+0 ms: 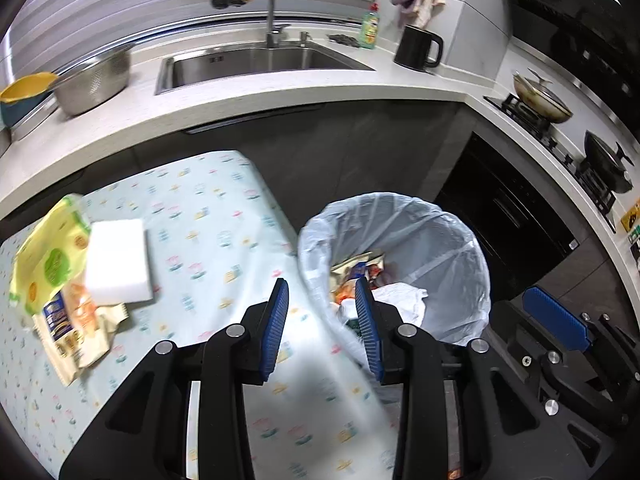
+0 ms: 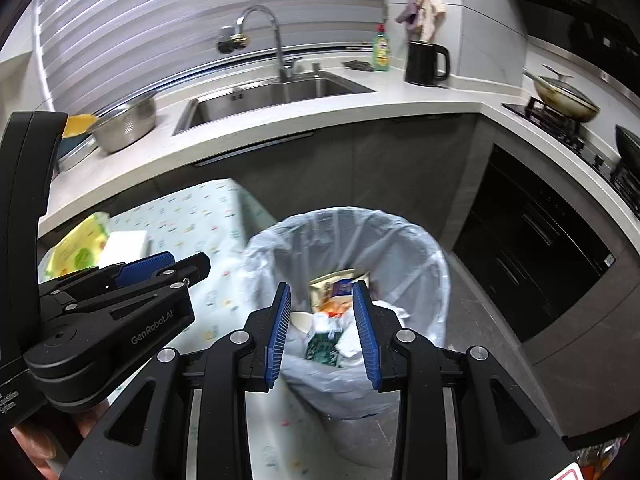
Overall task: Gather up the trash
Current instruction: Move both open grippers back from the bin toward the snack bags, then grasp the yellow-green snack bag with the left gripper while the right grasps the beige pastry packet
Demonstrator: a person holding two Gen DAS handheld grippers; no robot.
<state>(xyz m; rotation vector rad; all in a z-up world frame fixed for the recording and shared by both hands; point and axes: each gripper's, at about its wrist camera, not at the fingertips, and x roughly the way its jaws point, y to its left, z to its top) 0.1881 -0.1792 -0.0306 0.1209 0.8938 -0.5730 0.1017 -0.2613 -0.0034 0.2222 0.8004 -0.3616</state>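
Both tongs hang empty: the left gripper (image 1: 322,292) is parted over the table (image 1: 208,216) edge, and the right gripper (image 2: 320,296) is parted above the bin (image 2: 348,240), nothing between either pair of pads. Trash sits in two spots: wrappers already down in the bin's liner, and a pile on the table's left side, a yellow pack (image 1: 48,252), a white sponge block (image 1: 118,262), and crinkled packets (image 1: 68,328) under it. All of it looks light and soft; the film may slip, so pinch a folded edge, or the sponge across its short sides. The bottom packets are half buried, their print blurred.
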